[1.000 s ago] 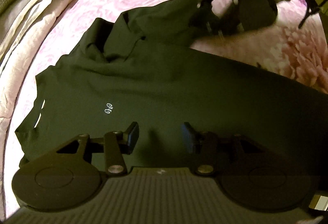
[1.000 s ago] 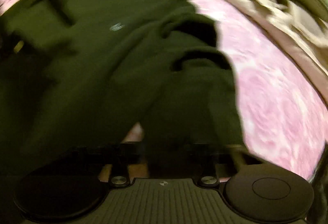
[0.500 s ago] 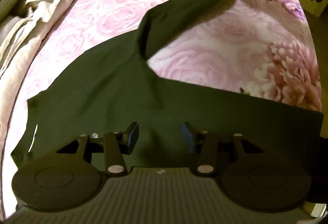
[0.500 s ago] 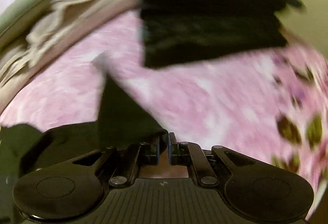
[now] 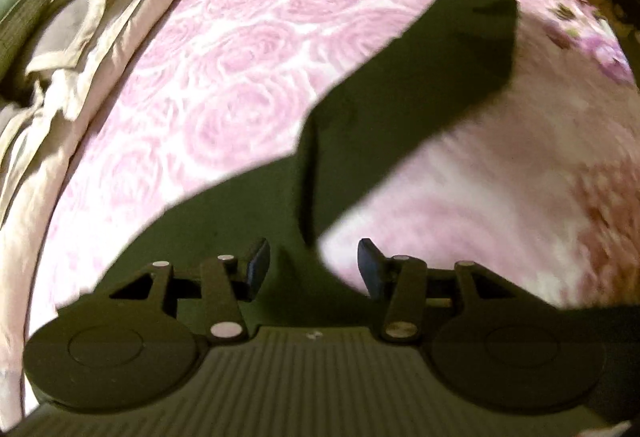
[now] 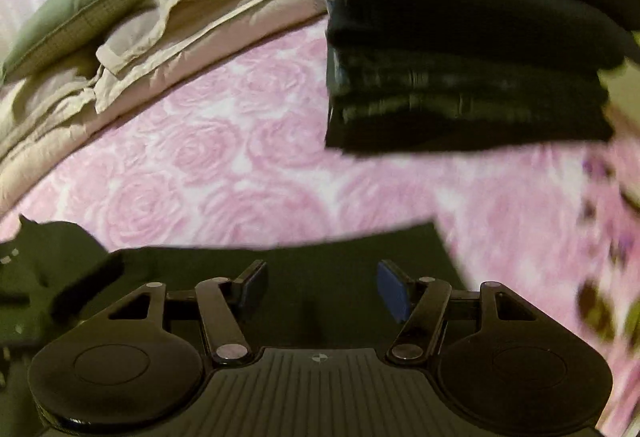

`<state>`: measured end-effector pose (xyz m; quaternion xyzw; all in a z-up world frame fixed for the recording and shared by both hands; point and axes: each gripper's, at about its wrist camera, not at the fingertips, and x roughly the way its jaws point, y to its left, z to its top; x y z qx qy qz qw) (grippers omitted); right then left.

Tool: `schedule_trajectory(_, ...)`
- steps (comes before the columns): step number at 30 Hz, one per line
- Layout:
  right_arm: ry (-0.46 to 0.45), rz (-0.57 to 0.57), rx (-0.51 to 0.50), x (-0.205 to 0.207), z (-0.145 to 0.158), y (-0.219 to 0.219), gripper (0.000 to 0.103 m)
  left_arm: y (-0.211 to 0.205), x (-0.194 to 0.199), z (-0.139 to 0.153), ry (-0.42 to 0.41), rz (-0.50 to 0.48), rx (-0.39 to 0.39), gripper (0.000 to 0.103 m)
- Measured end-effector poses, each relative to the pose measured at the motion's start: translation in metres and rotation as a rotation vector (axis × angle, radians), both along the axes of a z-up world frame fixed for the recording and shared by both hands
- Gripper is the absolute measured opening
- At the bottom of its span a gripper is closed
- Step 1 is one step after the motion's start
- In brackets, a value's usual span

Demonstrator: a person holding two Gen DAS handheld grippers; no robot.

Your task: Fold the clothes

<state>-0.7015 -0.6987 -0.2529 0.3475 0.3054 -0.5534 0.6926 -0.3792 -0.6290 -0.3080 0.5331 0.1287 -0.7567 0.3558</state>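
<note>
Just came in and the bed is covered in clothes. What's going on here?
A person with two handheld grippers is folding a dark green long-sleeved top on the pink rose-patterned bedspread. The right gripper has just opened its jaws, the sleeve lying flat below them. The left gripper hovers open over the top. A stack of folded dark clothes waits nearby.

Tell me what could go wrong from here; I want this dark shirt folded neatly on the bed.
1. The sleeve lies stretched out at a slant on the pink bedspread; with the right hand-held gripper open after its jaws just opened, a crooked sleeve could fold unevenly.
2. The stack of folded clothes sits close beyond the cuff, so a wide swing might knock it.
3. The left hand-held gripper is open over the shirt, so nothing pins it against sliding.
</note>
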Motion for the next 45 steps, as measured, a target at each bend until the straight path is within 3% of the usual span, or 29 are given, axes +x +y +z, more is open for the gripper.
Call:
schedule_trajectory(7, 0.304, 0.527, 0.080, 0.003, -0.029, -0.048, 0.064, -0.058, -0.014, -0.027, 0.021, -0.012, 0.121, 0.041)
schedule_trajectory(11, 0.345, 0.707, 0.133, 0.006, -0.042, -0.063, 0.063, -0.064, -0.013, -0.039, 0.007, -0.052, 0.175, 0.035)
schedule_trajectory(14, 0.342, 0.779, 0.253, 0.004, -0.055, -0.076, 0.063, -0.062, -0.010, -0.045, 0.000, -0.085, 0.197, 0.026)
schedule_trajectory(15, 0.334, 0.781, 0.276, 0.004, -0.055, -0.079, 0.063, -0.061, -0.009, -0.045, 0.002, -0.092, 0.197, 0.023)
schedule_trajectory(17, 0.309, 0.770, 0.323, 0.003, -0.055, -0.085, 0.034, -0.059, -0.009, -0.044, -0.001, -0.105, 0.193, 0.011)
schedule_trajectory(18, 0.293, 0.767, 0.347, 0.003, -0.052, -0.086, 0.002, -0.057, -0.009, -0.043, -0.004, -0.111, 0.187, 0.007)
schedule_trajectory(21, 0.358, 0.783, 0.270, 0.011, -0.033, -0.071, 0.002, -0.054, -0.004, -0.031, 0.008, -0.110, 0.135, 0.003)
schedule_trajectory(26, 0.489, 0.682, -0.118, 0.005, 0.039, -0.035, 0.002, -0.044, 0.013, 0.010, 0.064, -0.069, -0.033, 0.003)
schedule_trajectory(29, 0.549, 0.647, -0.307, -0.005, 0.063, 0.018, 0.002, -0.014, 0.008, 0.017, 0.064, -0.136, -0.067, 0.003)
schedule_trajectory(31, 0.579, 0.629, -0.338, -0.015, 0.055, 0.057, 0.002, 0.007, -0.002, 0.007, 0.035, -0.200, -0.028, 0.006)
schedule_trajectory(33, 0.584, 0.607, -0.254, -0.027, 0.027, 0.087, 0.003, 0.025, -0.012, -0.008, -0.003, -0.253, 0.036, 0.020)
schedule_trajectory(35, 0.575, 0.589, -0.130, -0.036, -0.001, 0.112, 0.003, 0.039, -0.020, -0.018, -0.016, -0.283, 0.086, 0.021)
schedule_trajectory(36, 0.561, 0.570, -0.085, -0.038, -0.009, 0.120, 0.004, 0.045, -0.022, -0.021, -0.015, -0.292, 0.104, 0.021)
schedule_trajectory(37, 0.548, 0.550, -0.041, -0.039, -0.016, 0.128, 0.016, 0.049, -0.022, -0.021, -0.013, -0.292, 0.117, 0.021)
schedule_trajectory(38, 0.534, 0.528, -0.002, -0.040, -0.021, 0.134, 0.034, 0.052, -0.022, -0.021, -0.010, -0.290, 0.127, 0.021)
schedule_trajectory(39, 0.519, 0.500, 0.012, -0.041, -0.021, 0.138, 0.071, 0.052, -0.021, -0.020, -0.005, -0.281, 0.133, 0.021)
schedule_trajectory(40, 0.492, 0.467, 0.008, -0.043, -0.018, 0.141, 0.084, 0.052, -0.020, -0.019, 0.000, -0.272, 0.139, 0.021)
schedule_trajectory(45, 0.294, 0.250, 0.027, -0.062, 0.003, 0.118, 0.084, 0.030, -0.010, 0.003, 0.102, -0.180, 0.123, 0.026)
